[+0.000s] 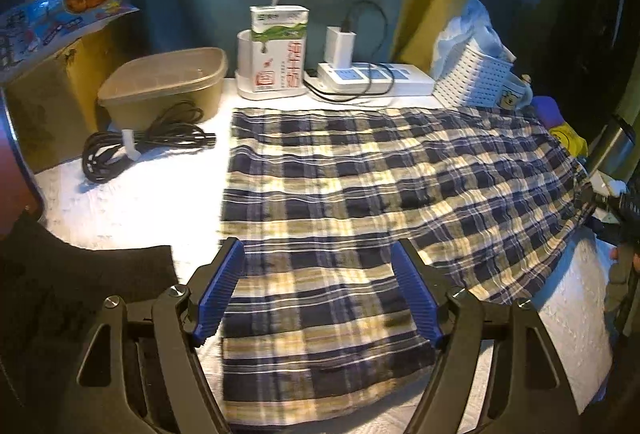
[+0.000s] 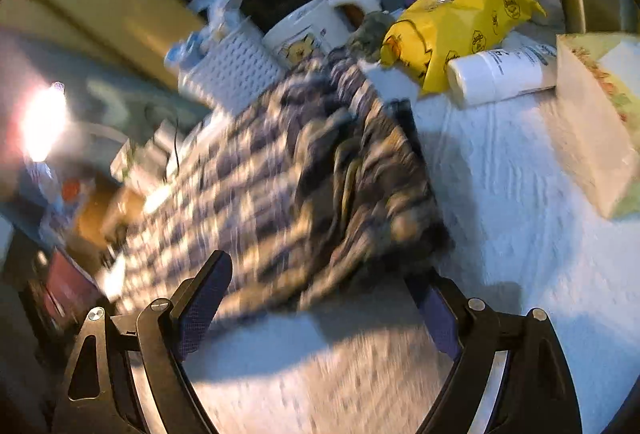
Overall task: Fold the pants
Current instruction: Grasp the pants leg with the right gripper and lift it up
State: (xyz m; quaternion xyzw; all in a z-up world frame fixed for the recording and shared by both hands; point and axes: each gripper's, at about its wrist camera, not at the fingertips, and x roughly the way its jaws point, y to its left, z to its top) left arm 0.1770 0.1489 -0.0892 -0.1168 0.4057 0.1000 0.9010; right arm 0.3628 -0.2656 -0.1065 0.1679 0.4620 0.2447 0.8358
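Left wrist view: my left gripper hangs spread wide over the plaid pants, lying flat on the white table, seemingly folded once. Right wrist view, blurred: my right gripper gapes empty beside the bunched waistband end; further folds remain.

the pants are checked in navy, cream and dull yellow, on a white tabletop. left of the pants lie a coiled black cable and a tan tub; behind them, a white power strip with pale blue sockets. by the pants' right end sit a white perforated basket, a yellow bag and a white bottle. both grippers' pads are blue.
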